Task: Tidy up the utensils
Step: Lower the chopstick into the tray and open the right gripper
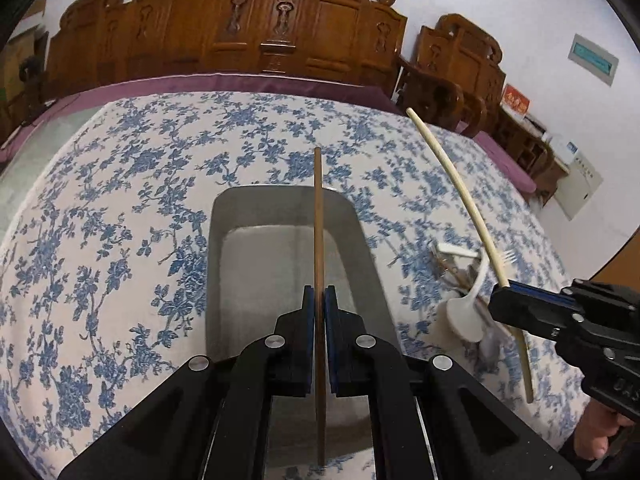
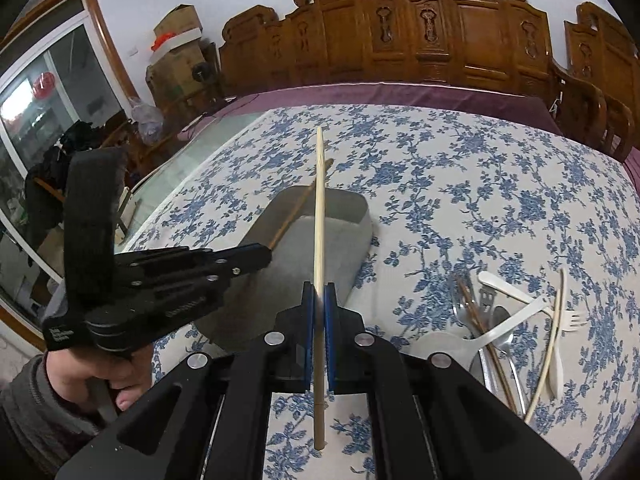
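In the left wrist view, the left gripper [image 1: 319, 300] is clamping a dark brown chopstick [image 1: 318, 216] between its blue pads, jaws closed tight on it. The stick is running straight ahead above the grey rectangular tray [image 1: 224, 216], which is sitting empty on the blue-flowered tablecloth [image 1: 120, 200]. To the right, the right gripper [image 1: 505, 289] is pinching a pale cream chopstick [image 1: 460, 184], which is slanting up and away over the cloth. Behind it a heap of remaining utensils [image 1: 464, 280] is lying on the cloth, with a white plastic spoon and a white fork among them.

In the right wrist view, the right gripper [image 2: 319, 300] is gripping the pale chopstick [image 2: 319, 208] with closed jaws, its tip reaching over the tray's [image 2: 352, 208] far end. The left gripper [image 2: 262, 256] is coming in from the left, holding the brown chopstick [image 2: 296, 208] aslant over the tray. The heap [image 2: 500, 320] is lying well to the right.

The risk here is that the two sticks are crossing over the same tray, so they may knock together and twist in the pads. Each is held near one end, so a release from this height could let it tip, bounce on the rim and land on the cloth.
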### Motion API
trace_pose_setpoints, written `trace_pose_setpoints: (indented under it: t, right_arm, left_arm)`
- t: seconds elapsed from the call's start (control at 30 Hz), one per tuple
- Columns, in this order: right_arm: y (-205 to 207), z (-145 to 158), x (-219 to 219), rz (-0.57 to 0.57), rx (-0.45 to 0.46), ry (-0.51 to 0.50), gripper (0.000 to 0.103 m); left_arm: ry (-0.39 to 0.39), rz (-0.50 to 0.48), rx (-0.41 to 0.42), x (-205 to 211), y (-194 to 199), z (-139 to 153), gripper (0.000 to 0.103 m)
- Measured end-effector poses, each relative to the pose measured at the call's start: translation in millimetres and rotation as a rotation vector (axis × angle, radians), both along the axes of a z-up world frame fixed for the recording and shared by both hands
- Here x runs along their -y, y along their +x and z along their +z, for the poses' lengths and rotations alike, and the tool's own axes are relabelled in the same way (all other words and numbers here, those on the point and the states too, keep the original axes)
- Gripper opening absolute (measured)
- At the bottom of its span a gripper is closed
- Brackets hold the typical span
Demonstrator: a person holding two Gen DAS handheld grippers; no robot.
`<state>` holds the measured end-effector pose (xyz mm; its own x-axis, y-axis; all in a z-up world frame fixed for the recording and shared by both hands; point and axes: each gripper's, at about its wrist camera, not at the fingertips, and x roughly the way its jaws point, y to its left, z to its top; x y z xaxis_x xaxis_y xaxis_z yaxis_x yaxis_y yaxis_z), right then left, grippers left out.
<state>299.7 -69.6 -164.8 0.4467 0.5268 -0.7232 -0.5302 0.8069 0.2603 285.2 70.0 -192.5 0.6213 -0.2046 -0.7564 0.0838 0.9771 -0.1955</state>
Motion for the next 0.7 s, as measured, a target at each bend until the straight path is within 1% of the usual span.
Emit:
trace_pose_setpoints:
  t: [0.13, 0.23, 0.3, 0.37, 0.5, 0.7]
  right_arm:
    - [4, -6, -7, -0.009, -0.011, -0.007, 0.006]
    - [5, -8, -11, -0.015, -0.014, -0.01, 0.006]
    - [6, -9, -14, -0.021, -0.017, -0.006, 0.006]
    - [8, -10, -17, -0.027, -0.02, -0.004, 0.006]
    - [14, -15, -26, -0.036, -0.034, -0.007, 0.006]
    - [20, -26, -45, -0.027, -0.043, -0.017, 0.006]
  left_arm:
    - [0.021, 0.0, -0.027, -3, 3, -10, 0.004]
    - [0.007, -0.01, -0.073, -6, 6, -19, 0.004]
    - [0.012, -0.007, -0.084, -7, 6, -21, 0.004]
    - [0.021, 0.0, -0.07, -9, 3, -17, 0.006]
    - [0.043, 0.017, -0.033, -14, 1, -7, 0.015]
    - [0.041, 0.053, 0.016, -34, 0, 11, 0.017]
